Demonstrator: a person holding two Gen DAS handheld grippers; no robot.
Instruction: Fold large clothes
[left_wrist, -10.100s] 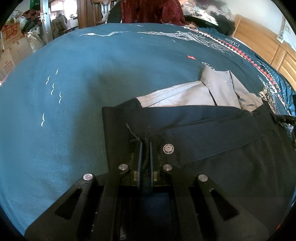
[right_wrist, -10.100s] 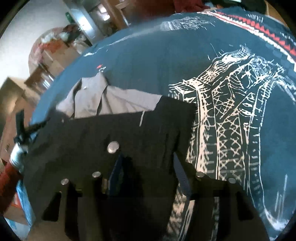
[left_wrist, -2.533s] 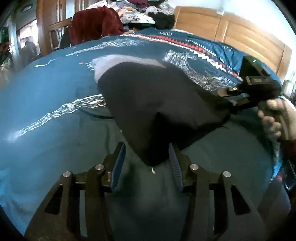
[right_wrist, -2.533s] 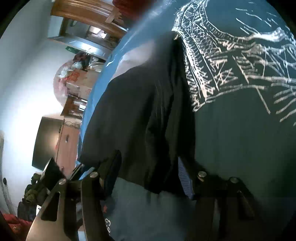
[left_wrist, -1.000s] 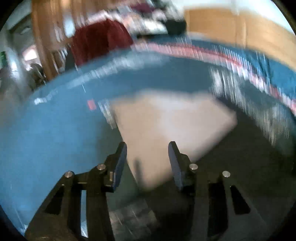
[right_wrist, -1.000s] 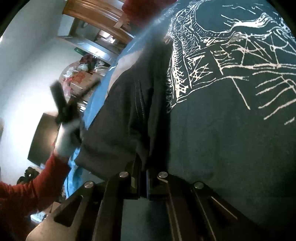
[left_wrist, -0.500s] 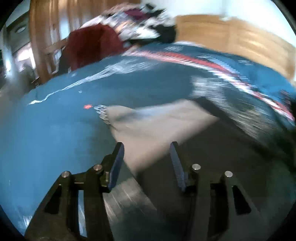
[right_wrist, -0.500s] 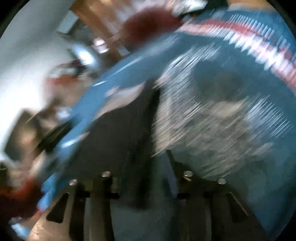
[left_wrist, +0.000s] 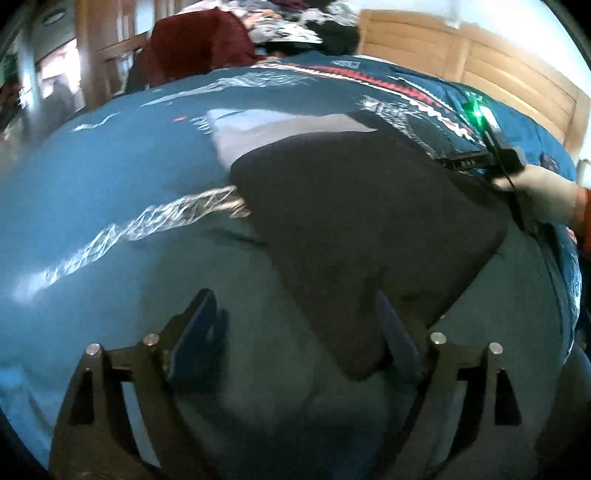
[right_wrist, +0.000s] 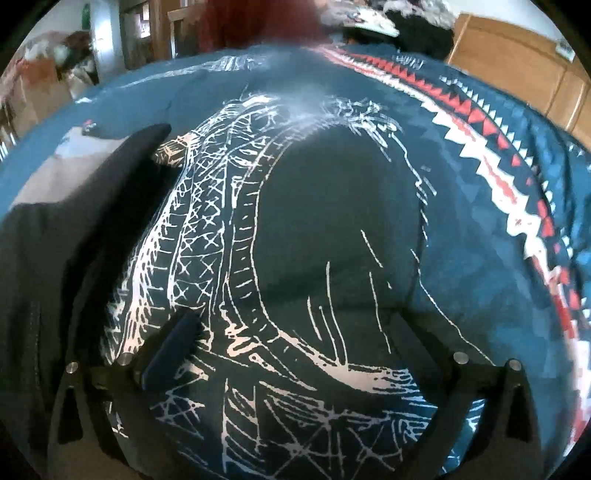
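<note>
Both grippers, left (left_wrist: 295, 325) & right (right_wrist: 295, 343), gape wide, empty; folded black garment (left_wrist: 354, 221) lies on teal bedspread (left_wrist: 92, 192), maroon cloth (left_wrist: 199, 48) behind.

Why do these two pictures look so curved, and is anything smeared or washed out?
Both views are fisheye, so the bedspread bulges like a dome inside a dark round border. Left wrist: slightly soft, the dark garment lacks texture, and window light blows out the top right. Right wrist: the white print is fairly sharp at centre, with a pale glare patch above it and blurred edges.
</note>
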